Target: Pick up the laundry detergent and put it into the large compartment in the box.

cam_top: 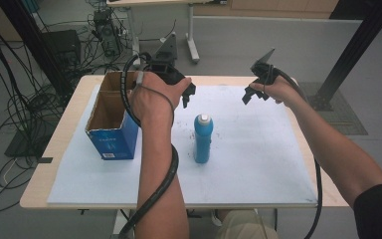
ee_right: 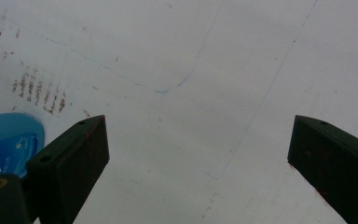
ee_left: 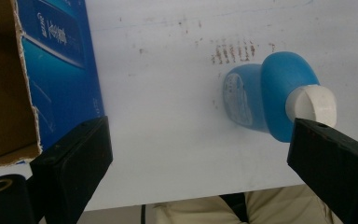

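Note:
A blue bottle with a white cap stands upright in the middle of the white mat. My left gripper hovers above and just behind it, open with nothing between its jaws. In the left gripper view the bottle sits below, close to the right jaw, with its white cap near that jaw's tip. My right gripper is held above the mat's far right part, open and empty. The right gripper view catches the bottle's edge at lower left.
An open blue cardboard box stands on the mat's left side, close to my left forearm; its blue wall fills the left of the left gripper view. Brown scuff marks lie behind the bottle. Cables and desk legs crowd the floor beyond the table.

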A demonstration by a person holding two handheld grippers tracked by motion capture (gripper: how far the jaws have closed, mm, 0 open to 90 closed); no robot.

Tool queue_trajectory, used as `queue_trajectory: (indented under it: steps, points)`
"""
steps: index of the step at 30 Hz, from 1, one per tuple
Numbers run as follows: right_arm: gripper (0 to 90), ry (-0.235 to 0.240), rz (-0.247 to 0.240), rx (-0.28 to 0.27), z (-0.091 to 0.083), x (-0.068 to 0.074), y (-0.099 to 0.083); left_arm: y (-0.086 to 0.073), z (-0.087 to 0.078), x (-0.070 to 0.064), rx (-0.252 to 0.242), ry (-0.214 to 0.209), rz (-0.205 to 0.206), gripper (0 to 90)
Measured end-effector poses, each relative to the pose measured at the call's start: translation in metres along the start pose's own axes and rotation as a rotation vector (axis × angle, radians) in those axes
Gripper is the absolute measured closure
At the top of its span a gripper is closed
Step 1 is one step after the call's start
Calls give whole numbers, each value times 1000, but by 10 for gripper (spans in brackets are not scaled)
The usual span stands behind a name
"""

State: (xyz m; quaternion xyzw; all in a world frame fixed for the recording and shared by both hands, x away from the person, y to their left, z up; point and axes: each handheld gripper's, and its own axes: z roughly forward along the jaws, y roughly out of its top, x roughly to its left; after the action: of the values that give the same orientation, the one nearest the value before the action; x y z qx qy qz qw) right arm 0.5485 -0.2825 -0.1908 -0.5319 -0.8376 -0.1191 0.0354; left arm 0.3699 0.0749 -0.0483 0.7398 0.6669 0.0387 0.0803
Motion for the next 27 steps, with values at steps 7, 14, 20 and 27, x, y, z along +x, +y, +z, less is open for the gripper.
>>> queue_trajectory:
  steps: [7, 14, 20, 27]
  points:
    - [51, 2, -2, 0, 0, 1, 0, -1, 0, 0, -4, -1, -2, 70]
    - [51, 0, -3, -1, 0, 2, 0, -1, 0, 1, -4, -1, -1, 70]
    - [51, -1, -5, 2, -1, 3, 0, -2, -1, 1, -5, -2, -2, 70]
    - [51, -3, -7, -2, -3, 4, 0, -2, 0, 1, -3, -2, -2, 70]
